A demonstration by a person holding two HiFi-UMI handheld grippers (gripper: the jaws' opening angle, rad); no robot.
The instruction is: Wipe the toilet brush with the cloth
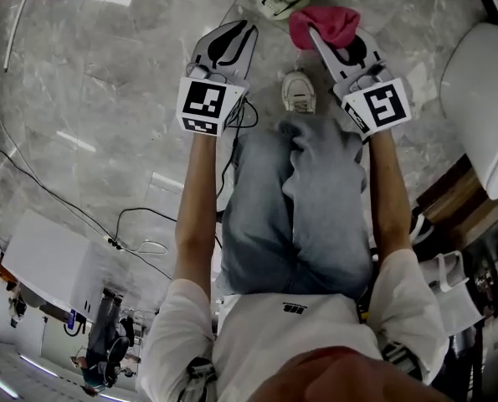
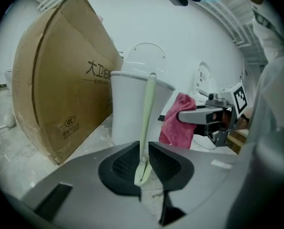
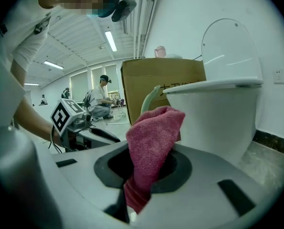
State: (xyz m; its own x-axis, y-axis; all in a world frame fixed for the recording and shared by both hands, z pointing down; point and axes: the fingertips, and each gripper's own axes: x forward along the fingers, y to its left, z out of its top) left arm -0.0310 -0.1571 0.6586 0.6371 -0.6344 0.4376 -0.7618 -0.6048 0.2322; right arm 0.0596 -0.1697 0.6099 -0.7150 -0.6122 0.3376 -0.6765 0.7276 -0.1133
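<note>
Left gripper [image 2: 142,165]: jaws a narrow slit apart, with the pale green brush [image 2: 147,113] handle between them. The pads look just clear of the handle rather than clamped on it, but the gap is small, so that's my best read. The handle rises upright from the jaws, in front of the white toilet [image 2: 125,118].

Right gripper [image 3: 144,162]: closed on the pink cloth [image 3: 153,137]. A bunch of cloth sticks up out of the jaws and a bit hangs below the pads.

Head view: both grippers are held low and side by side, pointing away from the person. The brush base sits on the floor [image 1: 106,74] just beyond the gripper tips, between the two. The cloth is just right of the brush, near it; I can't confirm contact.

A cardboard box [image 2: 56,89] stands left of the toilet, leaning toward it. The person stands over the scene, one shoe [image 1: 299,92] between the grippers. Other people are visible far back in the right gripper view.
</note>
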